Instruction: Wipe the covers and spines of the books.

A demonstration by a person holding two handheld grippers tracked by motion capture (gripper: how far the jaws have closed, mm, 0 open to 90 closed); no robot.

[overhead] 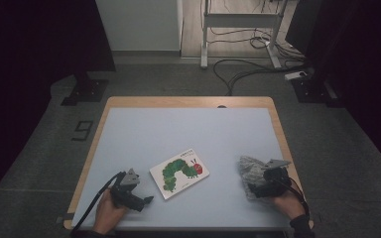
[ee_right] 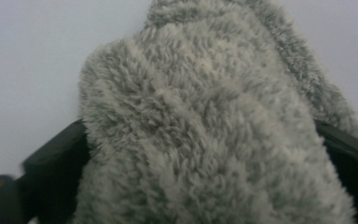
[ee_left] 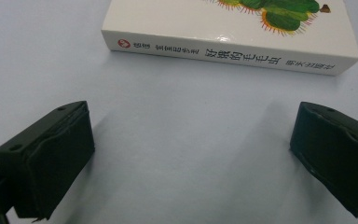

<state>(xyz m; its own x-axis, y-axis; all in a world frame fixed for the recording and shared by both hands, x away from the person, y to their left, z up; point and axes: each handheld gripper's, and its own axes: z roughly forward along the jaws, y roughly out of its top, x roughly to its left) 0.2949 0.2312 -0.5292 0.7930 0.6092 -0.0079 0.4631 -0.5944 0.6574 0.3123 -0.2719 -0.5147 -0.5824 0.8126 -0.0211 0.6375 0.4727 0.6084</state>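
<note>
A white picture book (overhead: 180, 172) with a green caterpillar on its cover lies flat on the pale blue mat (overhead: 178, 129). My left gripper (overhead: 146, 202) rests low at the mat's front left and points at the book. In the left gripper view its jaws (ee_left: 191, 149) stand wide apart with bare mat between them, and the book's spine (ee_left: 228, 51) lies a short way ahead. At the front right, my right gripper (overhead: 258, 184) sits on a grey fluffy cloth (overhead: 249, 171). In the right gripper view the fluff (ee_right: 205, 116) fills the gap between the widely spread jaws (ee_right: 200, 154) and bulges over both.
The mat covers a wooden table (overhead: 188, 101) whose edge shows at the back and sides. Beyond it on the floor are cables (overhead: 238, 69) and a white desk frame (overhead: 240, 29). Dark curtains hang at both sides.
</note>
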